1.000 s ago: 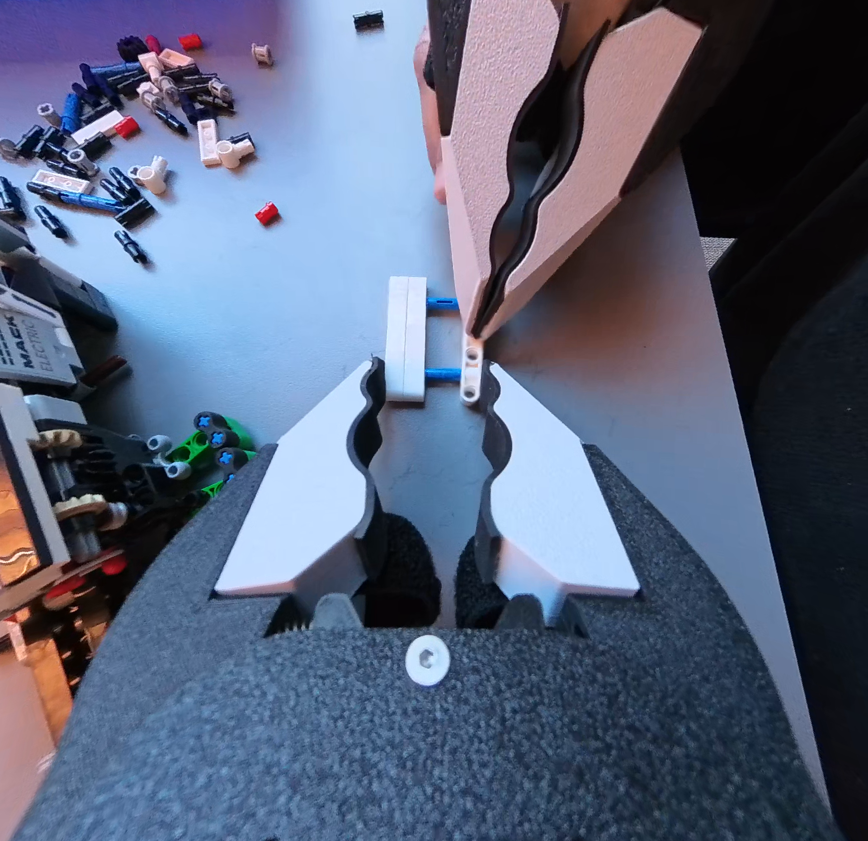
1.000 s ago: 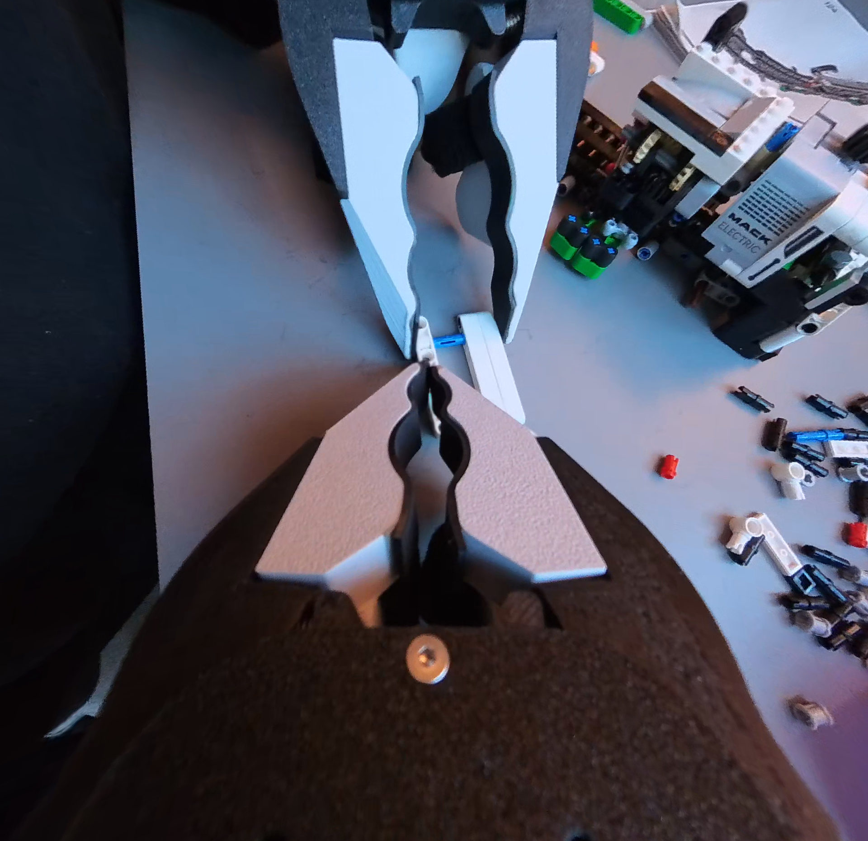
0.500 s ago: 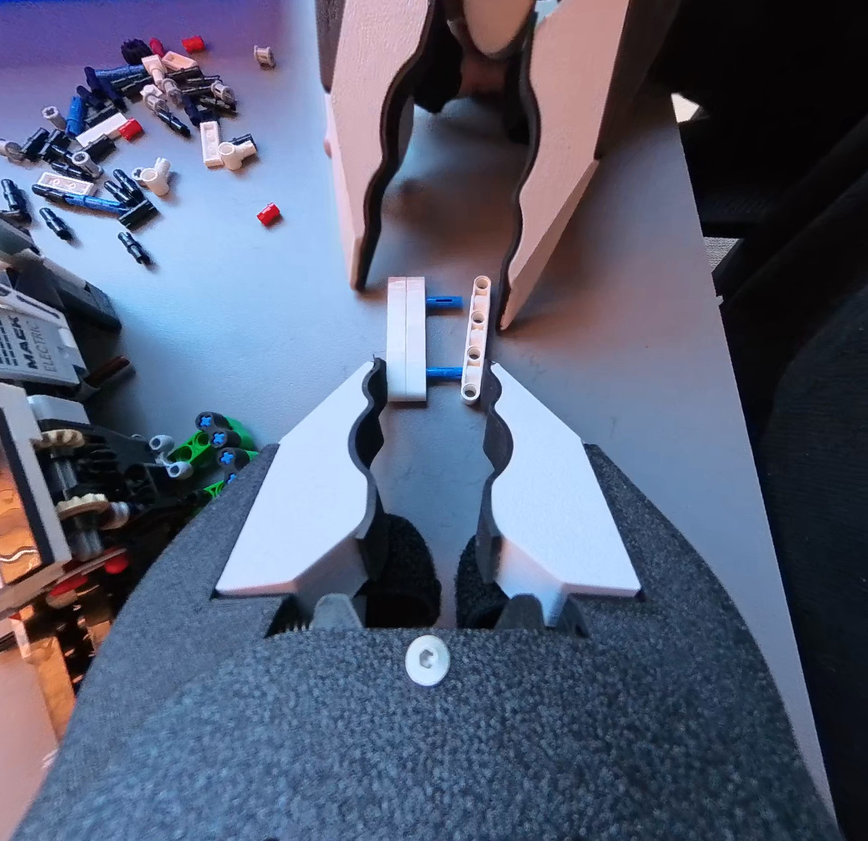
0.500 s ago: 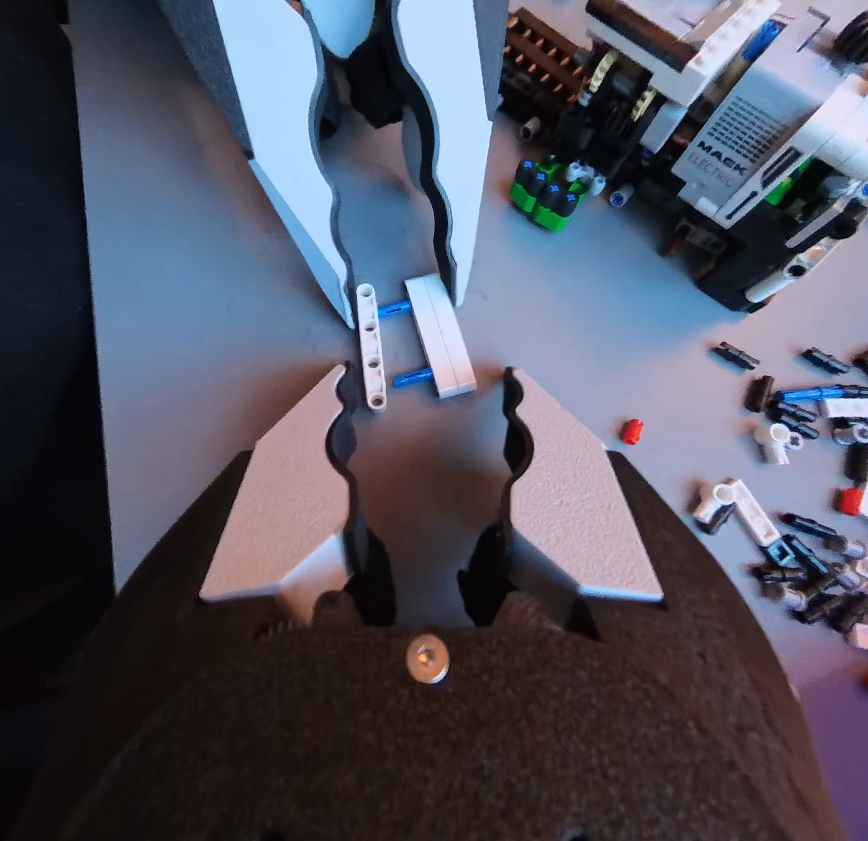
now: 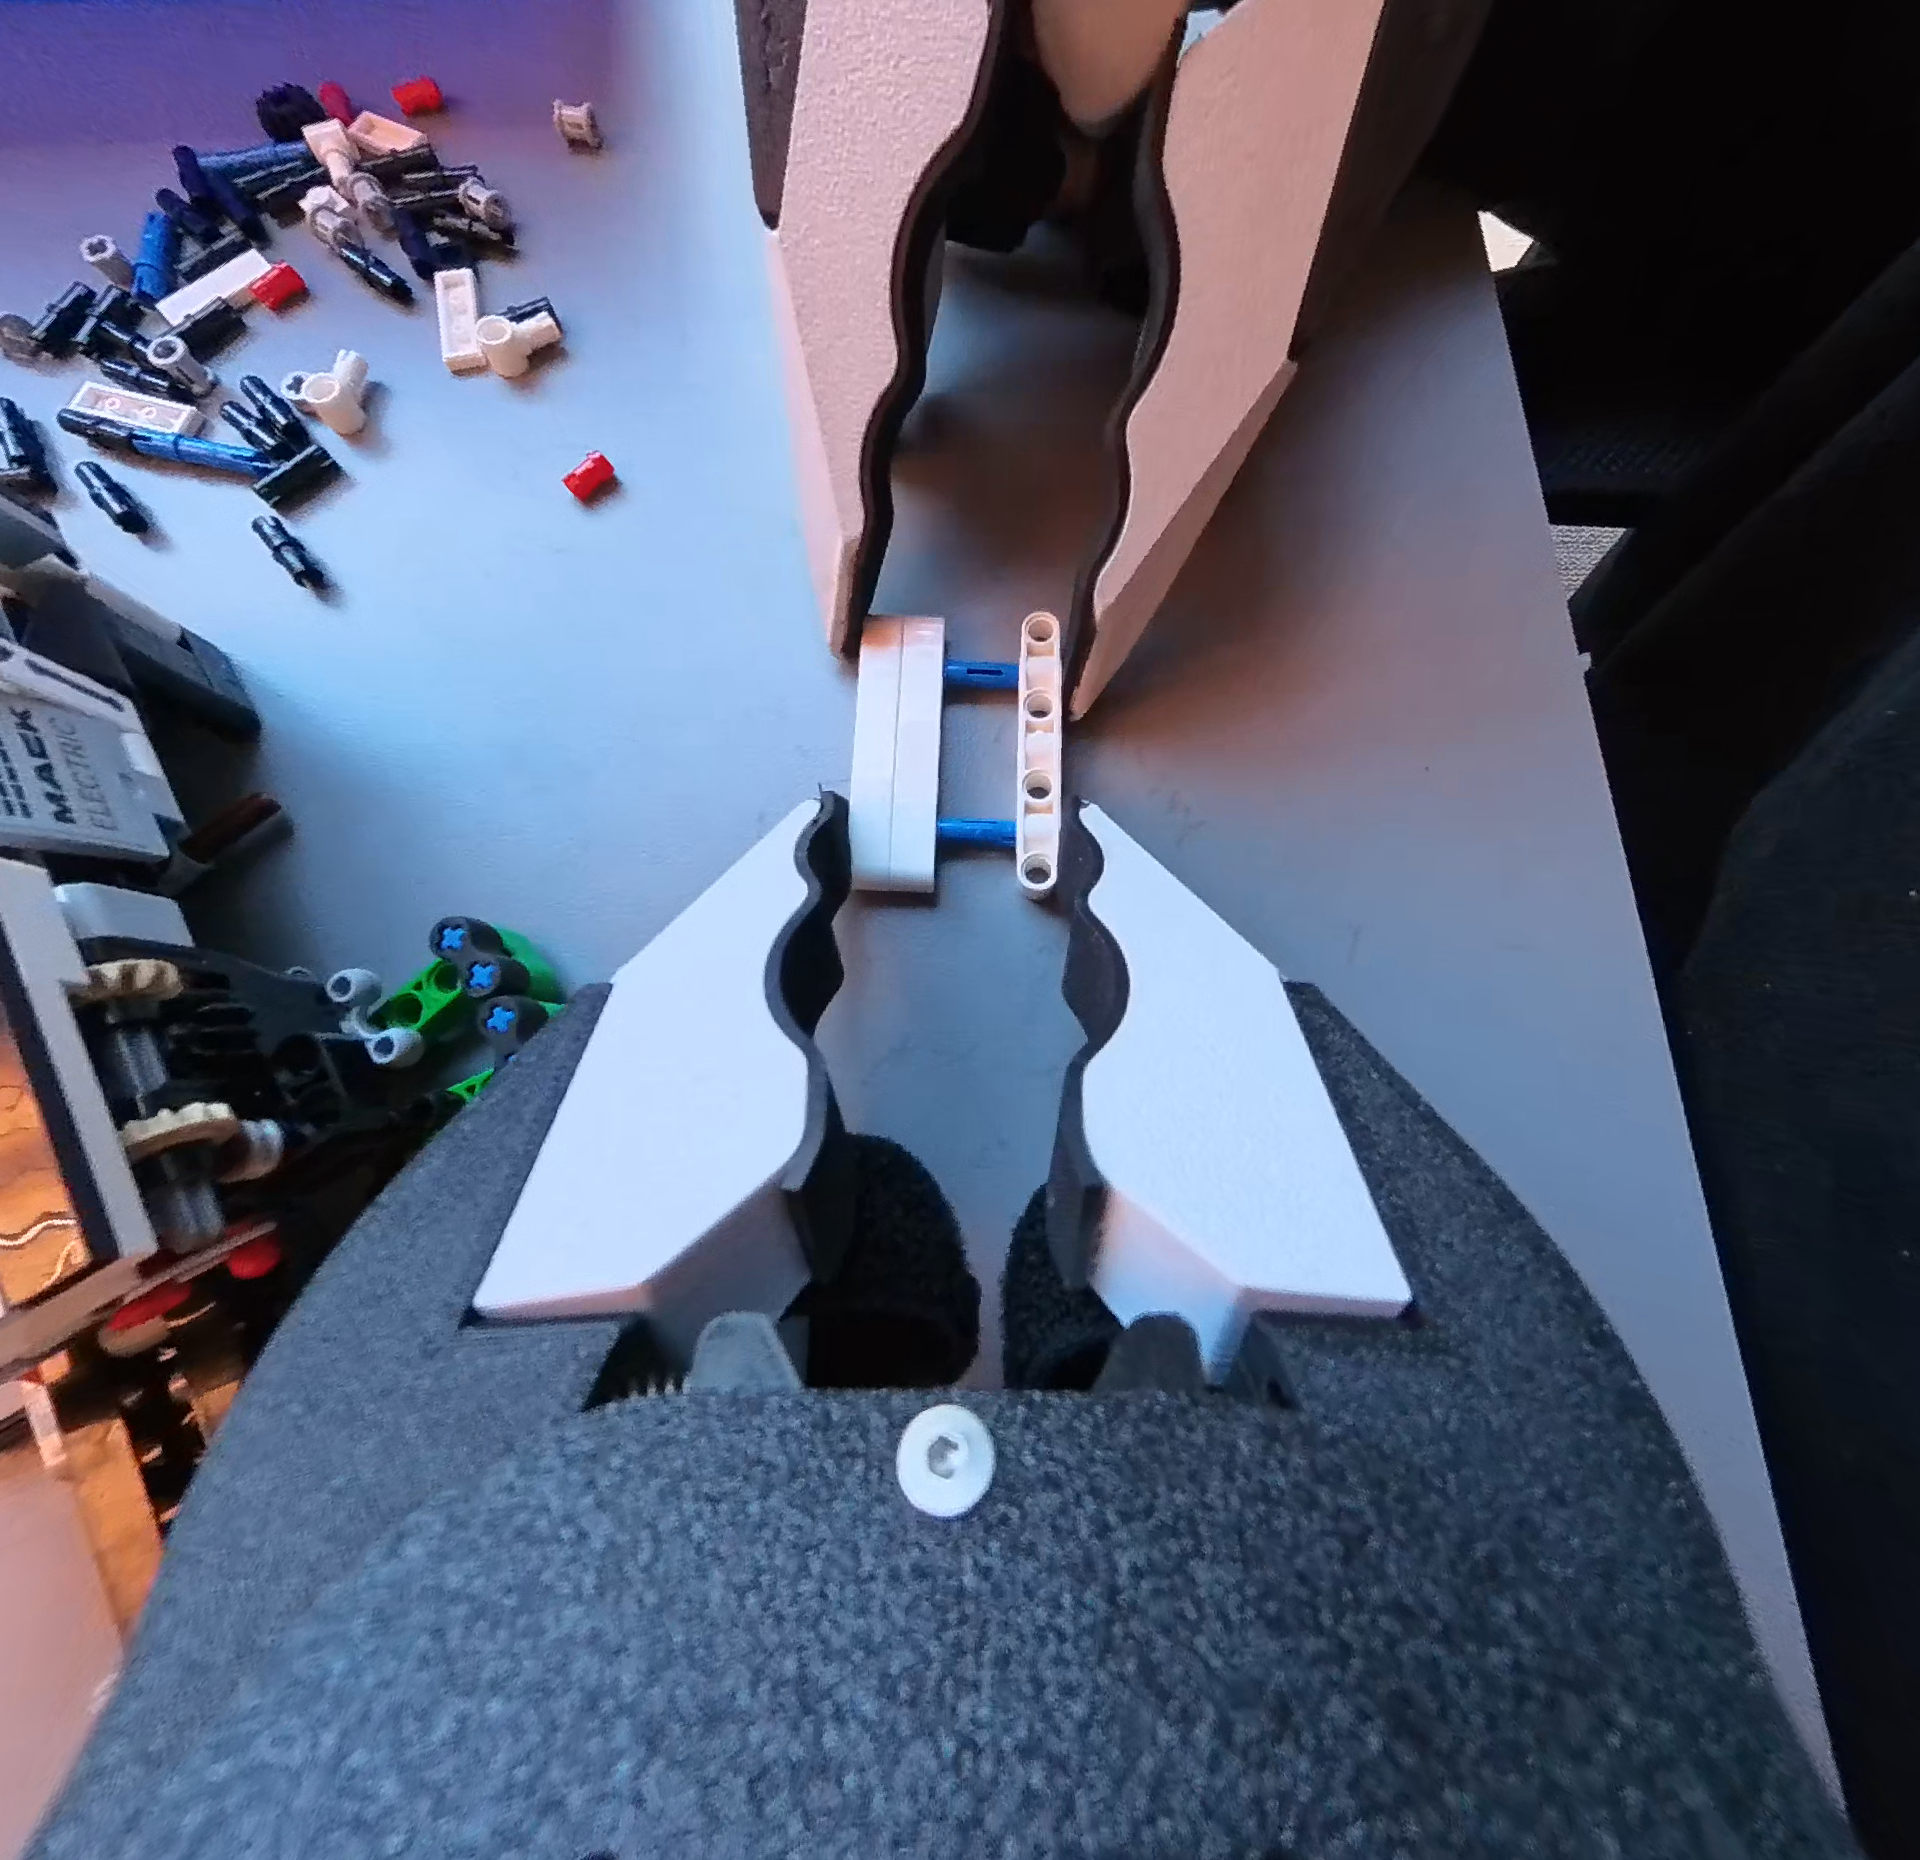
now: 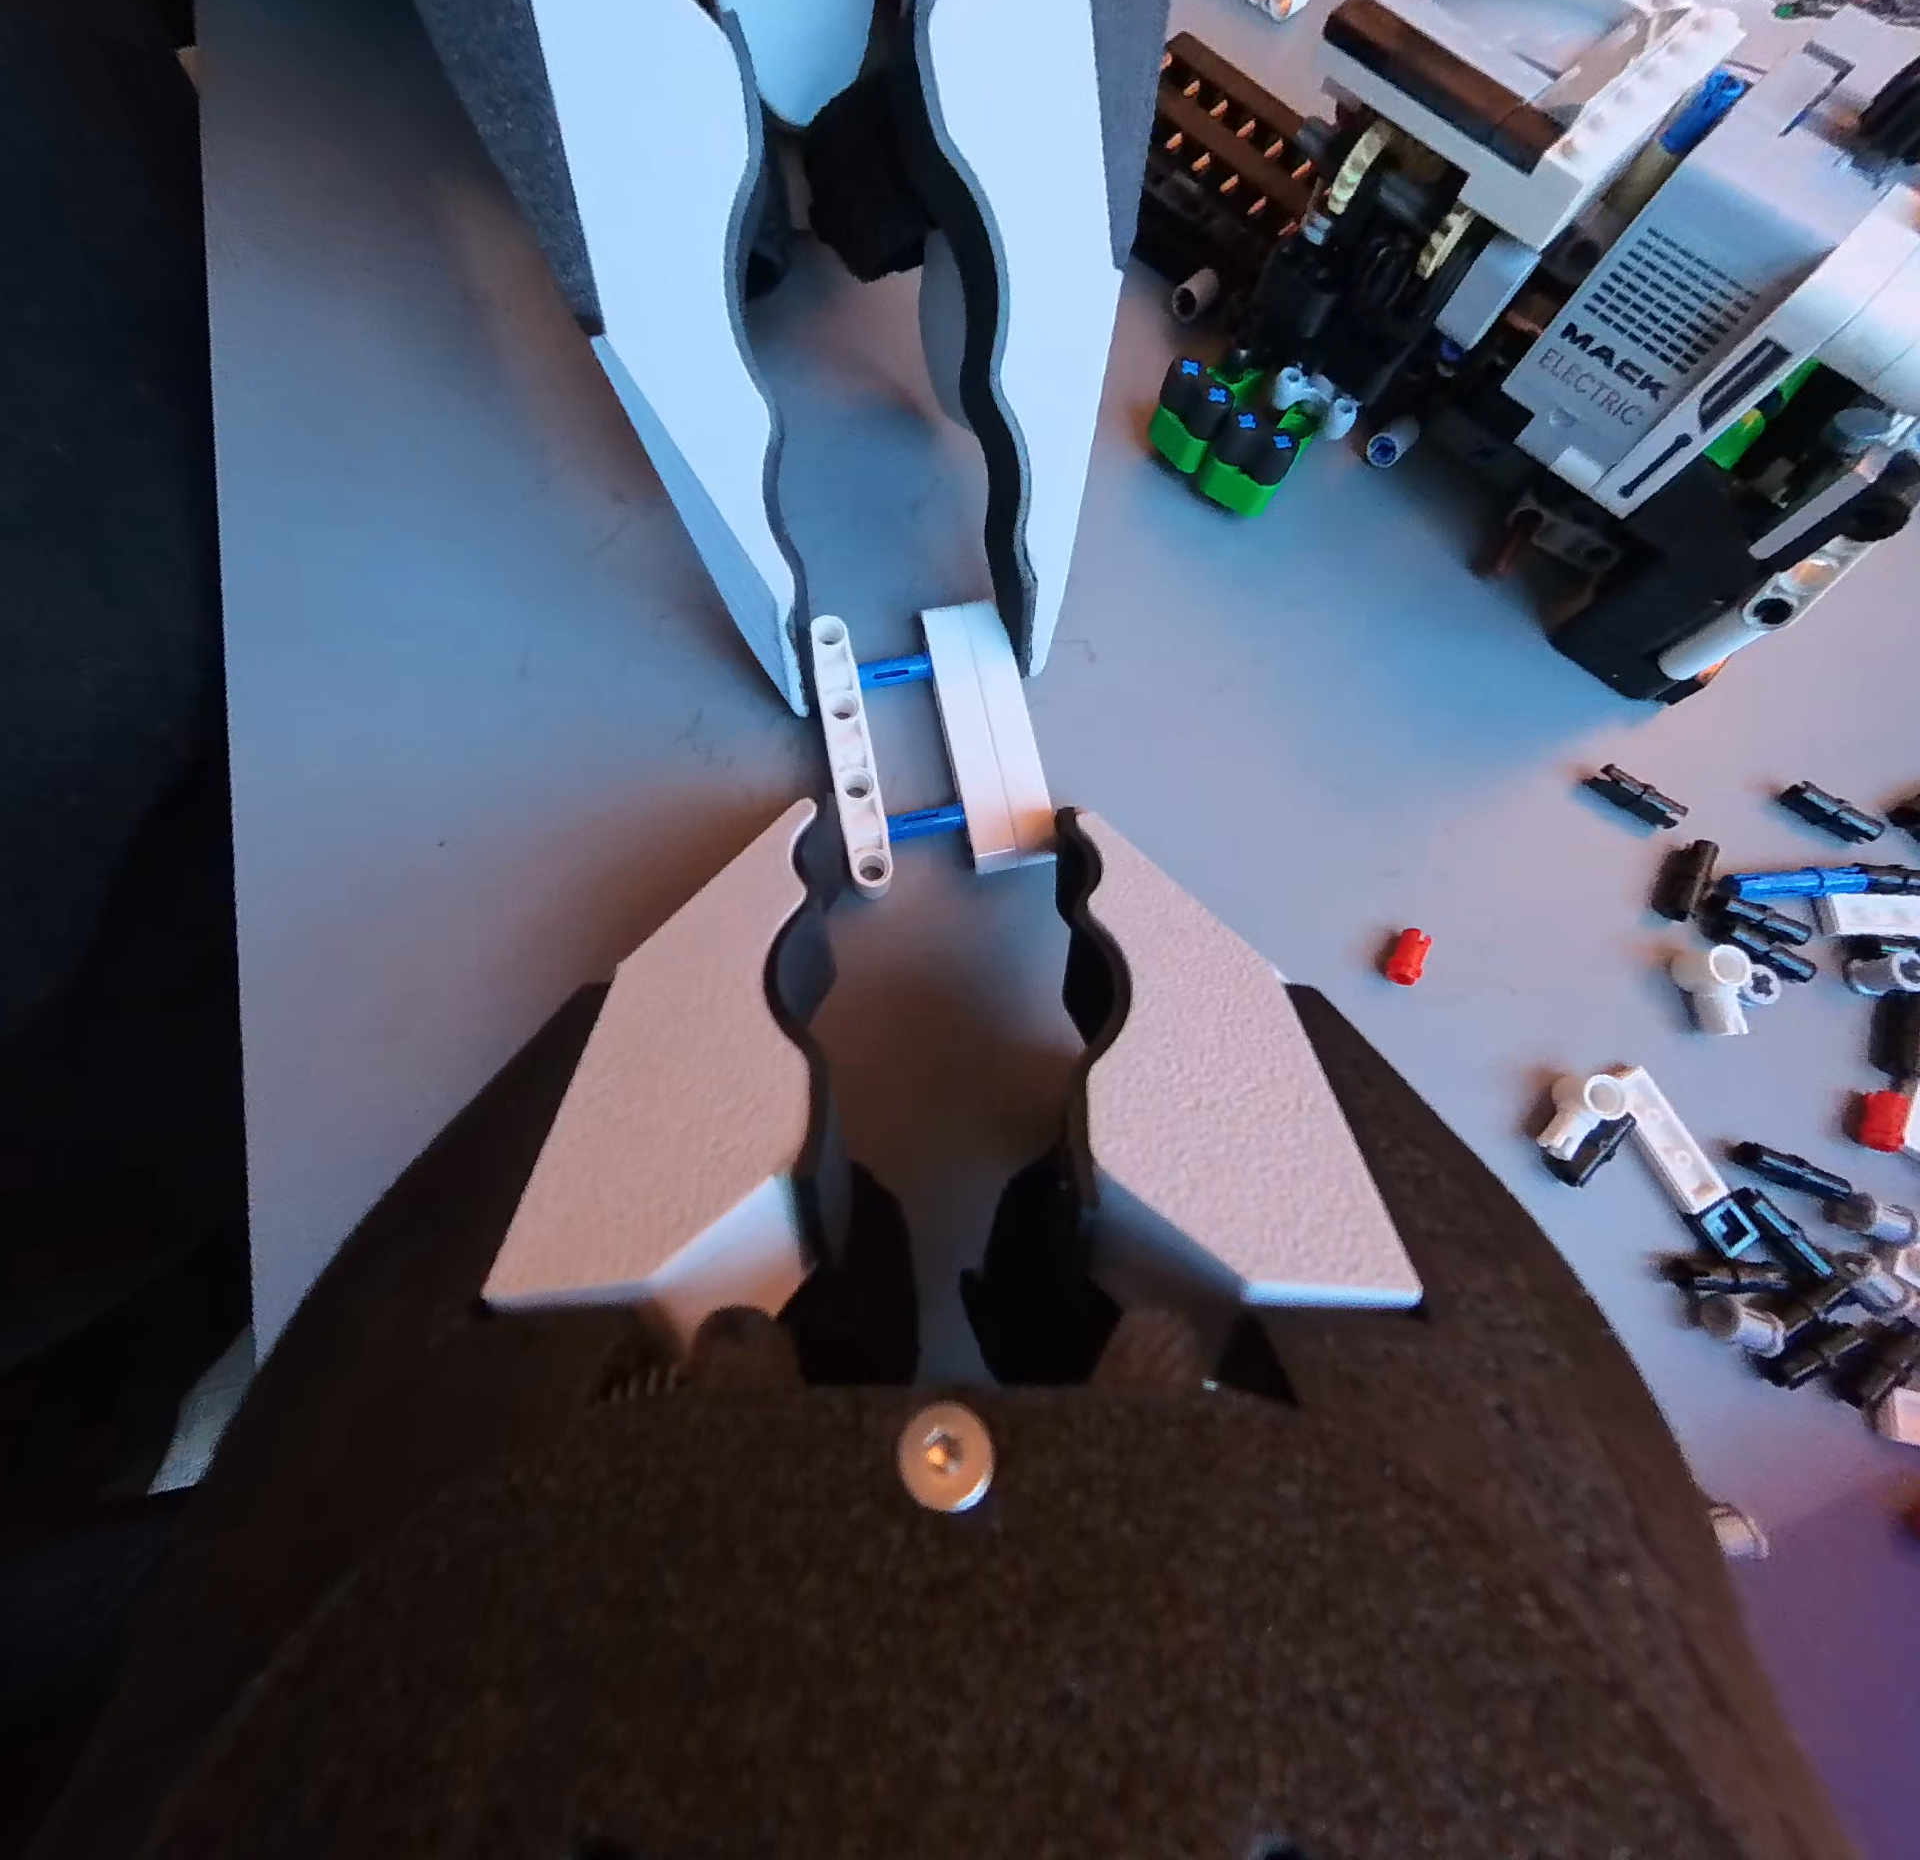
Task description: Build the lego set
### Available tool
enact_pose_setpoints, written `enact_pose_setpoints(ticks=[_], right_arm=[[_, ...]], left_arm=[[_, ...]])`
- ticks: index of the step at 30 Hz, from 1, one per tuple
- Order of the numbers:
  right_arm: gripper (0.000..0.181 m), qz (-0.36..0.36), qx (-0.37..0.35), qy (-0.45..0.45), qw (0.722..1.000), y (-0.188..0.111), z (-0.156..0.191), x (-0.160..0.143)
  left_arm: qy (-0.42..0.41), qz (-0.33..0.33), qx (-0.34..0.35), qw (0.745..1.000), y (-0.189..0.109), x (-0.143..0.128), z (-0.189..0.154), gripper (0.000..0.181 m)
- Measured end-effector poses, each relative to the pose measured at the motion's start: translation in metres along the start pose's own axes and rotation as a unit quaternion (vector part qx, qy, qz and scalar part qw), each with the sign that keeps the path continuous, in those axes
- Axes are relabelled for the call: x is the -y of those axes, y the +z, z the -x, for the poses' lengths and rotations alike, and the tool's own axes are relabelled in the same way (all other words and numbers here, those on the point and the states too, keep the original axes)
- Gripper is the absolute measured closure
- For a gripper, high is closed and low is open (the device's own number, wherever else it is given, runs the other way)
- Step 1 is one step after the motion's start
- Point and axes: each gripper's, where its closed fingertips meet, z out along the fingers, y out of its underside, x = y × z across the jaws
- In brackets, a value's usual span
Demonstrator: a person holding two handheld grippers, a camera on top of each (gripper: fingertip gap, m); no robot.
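Left gripper (image 5: pixel 948 834) and right gripper (image 6: pixel 935 839) both spread wide, holding nothing, facing each other from opposite ends of the sub-assembly. Likely purpose: squeeze the thin white beam (image 5: pixel 1038 750) along the two blue pins (image 5: pixel 977 828) toward the white block (image 5: pixel 896 756). Beam and block lie between both pairs of fingertips, flat on the grey table (image 5: pixel 623 688), near its edge. Loose parts (image 5: pixel 260 283) far left; truck model (image 6: pixel 1621 335) beyond.

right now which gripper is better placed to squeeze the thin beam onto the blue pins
Either, nearly. Both the left gripper and right gripper stand open, straddling the thin beam and white block. I'd lean left: its fingertips flank the part more evenly around the nearer blue pin.
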Motion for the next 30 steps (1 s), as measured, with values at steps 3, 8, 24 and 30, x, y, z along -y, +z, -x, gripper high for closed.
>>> enact_pose_setpoints(ticks=[3,8,24,30], right_arm=[[0.141,0.000,0.001,-0.001,1.000,0.0000,-0.0001,-0.0002],[0.141,0.000,0.002,-0.003,1.000,0.0000,-0.0001,-0.0004],[0.142,0.002,0.024,-0.009,1.000,0.0093,0.0049,0.0076],[0.142,0.001,0.030,-0.002,1.000,0.0087,0.0057,0.0082]], left_arm=[[0.000,0.000,0.001,1.000,0.0001,0.0000,0.0000,0.143],[0.000,0.000,0.003,1.000,0.0005,0.0004,-0.0001,0.143],[0.007,0.000,-0.005,1.000,0.0022,0.0016,-0.0021,0.143],[0.009,0.000,-0.010,1.000,0.0018,0.0018,-0.0032,0.142]])
